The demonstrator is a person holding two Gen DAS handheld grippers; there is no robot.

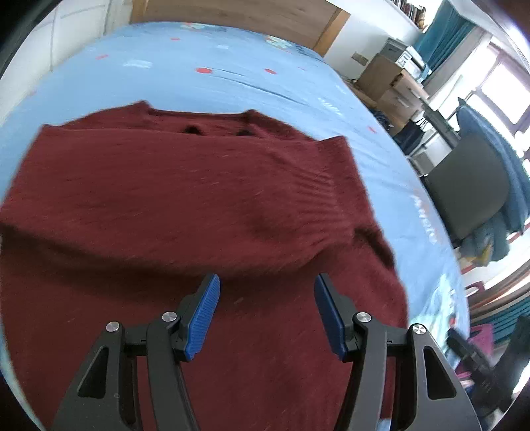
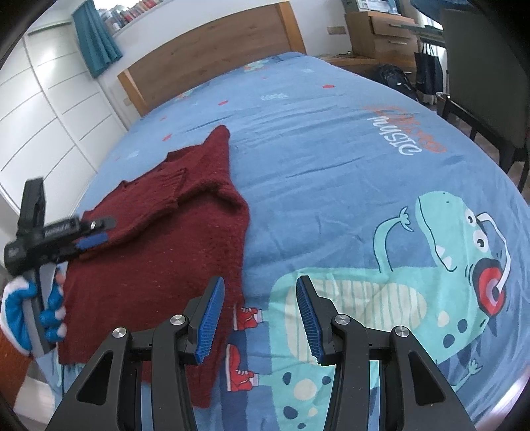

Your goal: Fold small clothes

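Note:
A dark red knit sweater (image 1: pixel 185 199) lies flat on the blue bedspread (image 1: pixel 232 79), neck toward the headboard, with both sleeves folded in across its body. My left gripper (image 1: pixel 266 281) is open and empty, hovering over the sweater's lower half. In the right wrist view the sweater (image 2: pixel 159 238) lies at the left. My right gripper (image 2: pixel 260 283) is open and empty, above the sweater's right edge and the bedspread (image 2: pixel 331 165). The left gripper (image 2: pixel 96 232) also shows there, over the sweater's left side.
The bedspread carries a dinosaur print (image 2: pixel 430 281). A wooden headboard (image 2: pixel 212 56) stands at the far end, white wardrobes (image 2: pixel 49 116) to the left. A dark chair (image 1: pixel 470 189), wooden drawers (image 2: pixel 384 30) and bags stand beside the bed on the right.

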